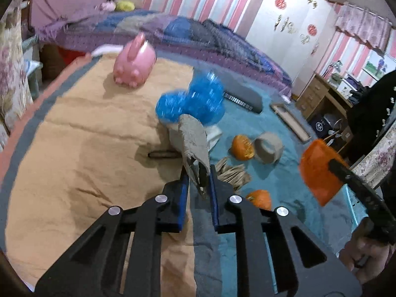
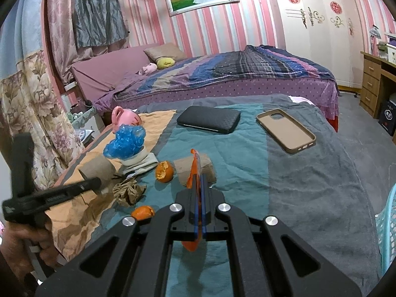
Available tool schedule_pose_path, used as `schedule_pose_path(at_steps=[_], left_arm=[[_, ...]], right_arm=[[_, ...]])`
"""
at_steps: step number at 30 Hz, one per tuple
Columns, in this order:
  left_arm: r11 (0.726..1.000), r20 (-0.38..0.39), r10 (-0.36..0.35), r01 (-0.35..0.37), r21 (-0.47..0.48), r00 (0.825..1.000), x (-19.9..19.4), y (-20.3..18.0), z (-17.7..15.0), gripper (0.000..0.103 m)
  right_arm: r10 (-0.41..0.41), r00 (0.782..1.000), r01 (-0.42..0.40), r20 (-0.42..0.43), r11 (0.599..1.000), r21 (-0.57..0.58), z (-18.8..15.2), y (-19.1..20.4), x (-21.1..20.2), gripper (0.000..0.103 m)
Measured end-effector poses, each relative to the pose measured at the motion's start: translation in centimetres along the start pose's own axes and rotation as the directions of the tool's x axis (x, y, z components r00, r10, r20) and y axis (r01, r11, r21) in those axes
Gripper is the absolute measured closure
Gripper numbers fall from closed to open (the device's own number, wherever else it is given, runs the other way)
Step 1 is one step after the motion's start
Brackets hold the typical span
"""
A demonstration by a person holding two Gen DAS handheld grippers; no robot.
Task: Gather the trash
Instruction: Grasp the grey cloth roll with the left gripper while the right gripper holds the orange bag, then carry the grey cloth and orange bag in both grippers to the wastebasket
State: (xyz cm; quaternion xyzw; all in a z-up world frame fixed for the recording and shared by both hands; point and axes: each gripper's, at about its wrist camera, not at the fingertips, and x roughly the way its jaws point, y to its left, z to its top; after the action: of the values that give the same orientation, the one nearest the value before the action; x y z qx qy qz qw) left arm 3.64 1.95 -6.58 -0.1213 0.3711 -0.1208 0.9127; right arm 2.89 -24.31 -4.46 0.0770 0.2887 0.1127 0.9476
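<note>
Both grippers are loaded over a blanket-draped surface in a pink-striped bedroom. The left gripper has its jaws pinching a flattened grey cardboard tube by its lower end, the tube raised above the cloth; the right gripper has its jaws pressed together on a thin piece of orange peel, held edge-on and clear of the blanket. The cardboard looks light and dry, rough and already crushed, so it should keep its shape if gripped across a flat fold; the peel appears thin, bendy and perhaps slick on its inner side, likely best taken near its middle so it does not droop or slip. More scraps lie close together near the blanket's seam: a second cardboard tube, two orange halves, crumpled brown paper and a blue plastic bag bunched atop white wrapping. A pink rabbit-shaped container sits beyond them, while a black wallet and a tan phone case rest well apart. A pale blue basket rim shows at the right wrist view's edge.
</note>
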Motion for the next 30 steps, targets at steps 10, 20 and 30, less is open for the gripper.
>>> schedule_pose_path(at_steps=[10, 20, 30], left_arm=[[0.999, 0.085, -0.039, 0.039, 0.007, 0.996, -2.6, -0.6, 0.9, 0.089], [0.993, 0.183, -0.107, 0.094, 0.074, 0.977, -4.9, -4.1, 1.5, 0.089], [0.985, 0.197, -0.148, 0.128, 0.112, 0.969, -5.1, -6.7, 1.6, 0.089]], right_arm=[[0.008, 1.0, -0.009, 0.023, 1.0, 0.007, 0.2, -0.4, -0.5, 0.102], [0.005, 0.998, -0.005, 0.067, 1.0, -0.008, 0.8, -1.0, -2.1, 0.102], [-0.014, 0.995, 0.014, 0.102, 1.0, 0.003, 1.3, -2.0, -3.5, 0.102]])
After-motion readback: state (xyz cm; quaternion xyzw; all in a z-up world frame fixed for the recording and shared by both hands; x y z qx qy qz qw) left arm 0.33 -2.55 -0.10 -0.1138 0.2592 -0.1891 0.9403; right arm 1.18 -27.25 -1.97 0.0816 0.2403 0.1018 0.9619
